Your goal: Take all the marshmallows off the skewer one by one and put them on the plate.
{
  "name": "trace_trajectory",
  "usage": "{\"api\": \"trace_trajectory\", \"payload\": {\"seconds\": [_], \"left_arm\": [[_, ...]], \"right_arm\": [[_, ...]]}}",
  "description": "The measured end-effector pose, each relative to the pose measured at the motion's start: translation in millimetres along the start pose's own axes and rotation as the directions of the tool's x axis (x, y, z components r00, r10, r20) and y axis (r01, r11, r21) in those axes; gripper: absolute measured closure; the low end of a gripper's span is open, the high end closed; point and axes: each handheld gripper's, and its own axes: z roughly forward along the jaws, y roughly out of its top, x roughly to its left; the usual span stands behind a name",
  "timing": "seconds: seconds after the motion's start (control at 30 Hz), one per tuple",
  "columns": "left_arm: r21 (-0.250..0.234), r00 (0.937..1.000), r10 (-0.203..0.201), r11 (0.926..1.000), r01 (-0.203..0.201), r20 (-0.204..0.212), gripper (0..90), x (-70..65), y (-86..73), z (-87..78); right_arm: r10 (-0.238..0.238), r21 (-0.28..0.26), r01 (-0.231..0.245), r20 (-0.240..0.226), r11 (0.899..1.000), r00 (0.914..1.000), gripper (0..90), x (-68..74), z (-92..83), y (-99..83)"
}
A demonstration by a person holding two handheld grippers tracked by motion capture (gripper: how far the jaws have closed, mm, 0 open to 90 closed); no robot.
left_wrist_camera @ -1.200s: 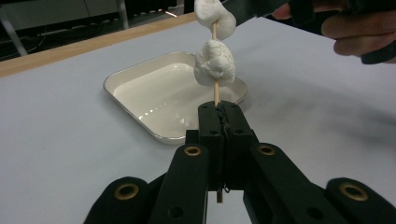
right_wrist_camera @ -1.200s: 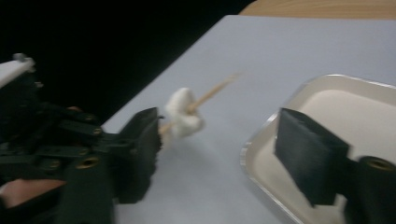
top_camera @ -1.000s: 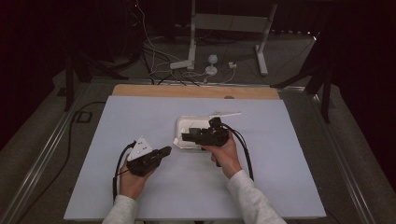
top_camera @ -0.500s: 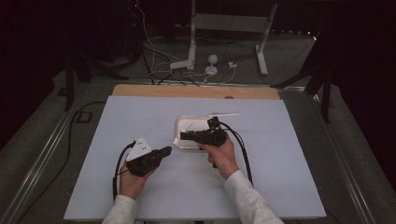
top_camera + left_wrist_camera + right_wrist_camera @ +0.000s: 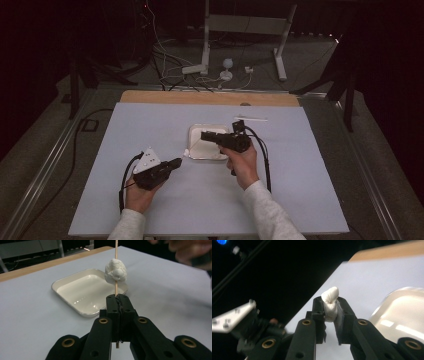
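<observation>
My left gripper (image 5: 117, 300) is shut on a thin wooden skewer (image 5: 116, 255) that stands upright with a white doughy lump (image 5: 115, 272) speared on it. In the high view the left gripper (image 5: 172, 164) sits left of the white tray (image 5: 196, 150), skewer tip near the tray's corner. My right gripper (image 5: 330, 305) is shut on a second white lump (image 5: 331, 295); its jaws have just been closing on it. It hangs over the tray (image 5: 402, 307) in the high view, right gripper (image 5: 205, 135) pointing left.
The tray (image 5: 65, 282) lies mid-table on a pale sheet (image 5: 150, 125), with a wooden strip (image 5: 210, 97) along the far edge. A thin white stick (image 5: 250, 119) lies behind the tray. Cables and stand legs (image 5: 205, 65) are on the floor beyond.
The right gripper has closed on the white lump and lifted it slightly above the tray. The left gripper and its skewer have stayed put.
</observation>
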Motion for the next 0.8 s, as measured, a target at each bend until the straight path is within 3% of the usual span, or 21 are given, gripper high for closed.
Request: {"api": "trace_trajectory", "payload": {"seconds": [0.1, 0.3, 0.6, 0.8], "left_arm": [[-0.009, 0.9998, -0.018, 0.9998, 0.018, -0.007, 90.0, 3.1, -1.3, -0.9], [-0.014, 0.9997, -0.022, 0.9997, 0.022, -0.008, 90.0, 3.1, -0.3, -0.3], [-0.020, 0.9995, -0.030, 0.9993, 0.030, -0.007, 90.0, 3.2, -0.2, -0.3], [-0.026, 0.9994, -0.035, 0.9991, 0.035, -0.009, 90.0, 3.5, 0.0, -0.5]], "right_arm": [[0.009, -0.052, -0.008, 0.008, 0.999, 0.9999, 80.4, -6.6, -21.5, 12.8], [-0.047, -0.040, 0.051, 0.086, 0.998, 0.9952, 80.3, -12.9, -43.0, 23.8], [-0.093, 0.008, 0.092, 0.154, 0.996, 0.9838, 79.9, -17.4, -38.0, 20.1], [-0.141, 0.076, 0.127, 0.215, 0.989, 0.9665, 79.6, -20.3, -25.1, 13.8]]}}
